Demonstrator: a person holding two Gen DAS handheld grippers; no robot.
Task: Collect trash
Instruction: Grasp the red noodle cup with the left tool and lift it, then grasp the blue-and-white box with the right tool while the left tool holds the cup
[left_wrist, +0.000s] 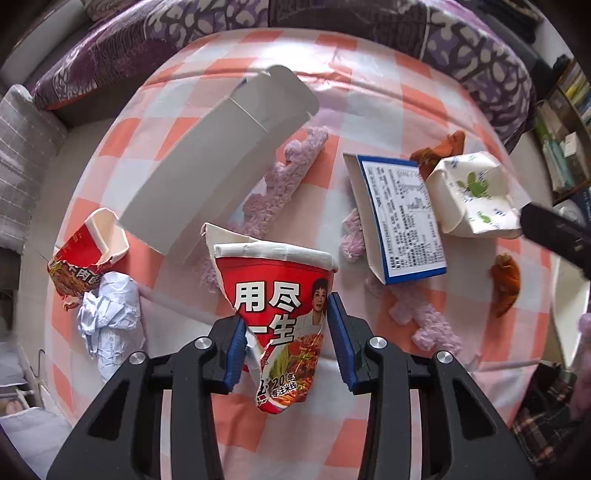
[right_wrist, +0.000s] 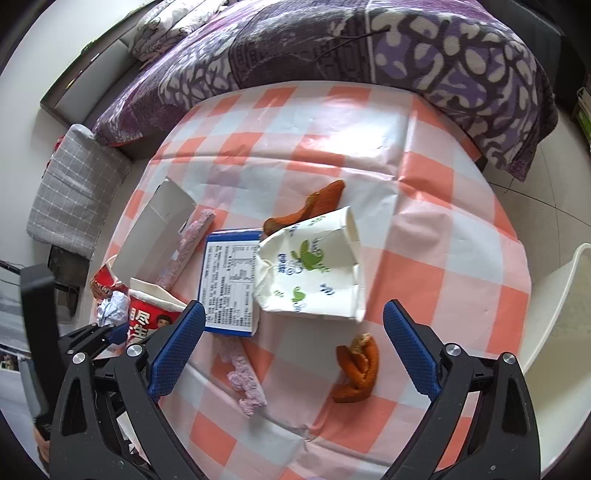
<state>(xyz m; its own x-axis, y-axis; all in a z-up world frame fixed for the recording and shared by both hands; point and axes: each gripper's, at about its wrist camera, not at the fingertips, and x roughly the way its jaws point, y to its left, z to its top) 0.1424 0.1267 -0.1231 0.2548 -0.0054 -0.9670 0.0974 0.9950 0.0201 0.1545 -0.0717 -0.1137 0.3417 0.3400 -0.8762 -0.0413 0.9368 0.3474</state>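
Left hand-held gripper (left_wrist: 286, 314) pinched torn red noodle cup (left_wrist: 280, 306) over checked desk (left_wrist: 369, 110), rim away, long axis along fingers; print read "用尽一生". Right hand-held gripper (right_wrist: 293, 332) spread, empty, above paper cup (right_wrist: 314, 273).

Counted: two torn red noodle cups (left_wrist: 280, 295) (left_wrist: 86, 254), two boxes (left_wrist: 218, 162) (left_wrist: 400, 218), one paper cup (left_wrist: 472, 195), two orange peels (left_wrist: 506, 284) (left_wrist: 443, 149), one crumpled paper (left_wrist: 109, 314).

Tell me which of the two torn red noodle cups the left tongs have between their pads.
The larger red cup showing a printed portrait, between the left tongs. The other red cup lies crumpled at the table's left edge beside the crumpled white paper.
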